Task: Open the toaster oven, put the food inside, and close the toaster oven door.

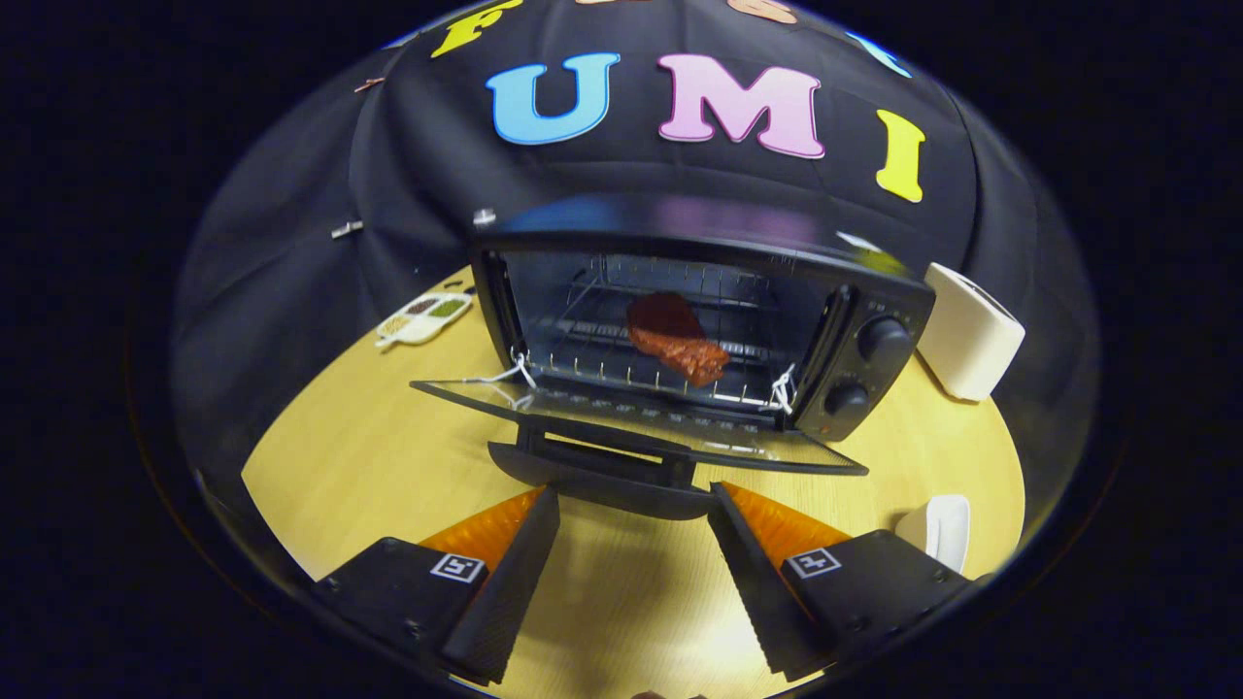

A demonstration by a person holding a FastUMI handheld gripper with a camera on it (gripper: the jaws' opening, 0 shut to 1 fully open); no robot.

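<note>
1. Gripper view is looking straight at the toaster oven [699, 320], which is sitting on the wooden table [369, 456] against the booth's black cloth wall.
2. Oven door [631, 417] is lying fully open, dropped flat toward the camera, its handle [602, 481] sticking out at the near edge.
3. Food [677, 337], a reddish-brown piece that looks like meat, is resting on the wire rack [583, 340] inside the cavity, well beyond the fingers.
4. Gripper [633, 505] is hanging just short of the handle with jaws spread wide, holding nothing; the left fingertip [544, 505] and right fingertip [723, 500] are flanking the handle's ends, very near it, contact not clear.
5. Progress, as a judgement: opening appears done and the food appears placed, so two of three steps are reading as complete.
6. Remaining: closing the door. It is likely calling for the fingers to catch or get under the handle and swing the door up until it is seating against the frame.
7. Bystanders on the table: a cream box-shaped object [971, 335] right of the oven, a small tray of colour samples [424, 317] to its left, a white item [937, 529] by the right finger.
</note>
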